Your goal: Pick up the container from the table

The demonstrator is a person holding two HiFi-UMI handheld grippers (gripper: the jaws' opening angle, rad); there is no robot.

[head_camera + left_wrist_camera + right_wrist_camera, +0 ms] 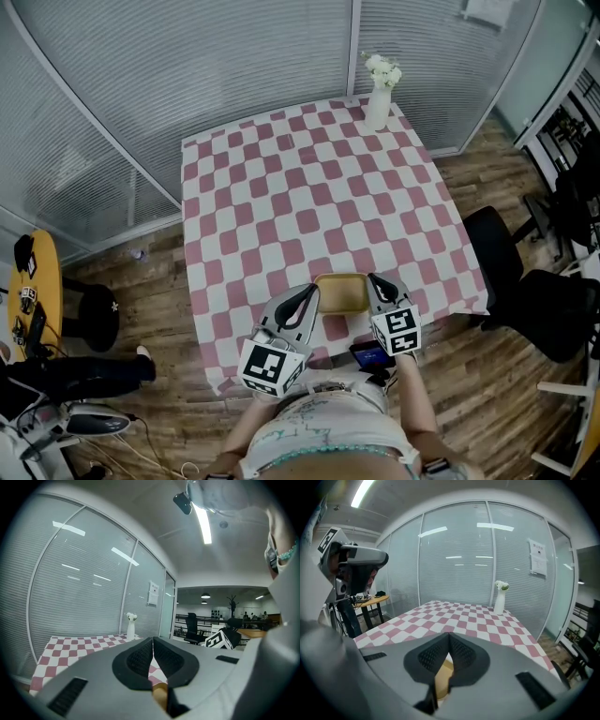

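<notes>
Jaws together, container (340, 292) partly hidden.

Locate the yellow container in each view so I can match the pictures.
Head view: the container sits at the table's near edge, between the left gripper and the right gripper.
Left gripper view: container is a tan sliver low centre, seen between the jaws.
Right gripper view: container is a tan patch low centre, seen between the jaws.
Shared landmark: the white vase at the table's far end.

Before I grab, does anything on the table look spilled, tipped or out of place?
Nothing stands out. The container sits flat near the front edge, the vase stands upright at the far corner, and the cloth shows no spill.
</notes>
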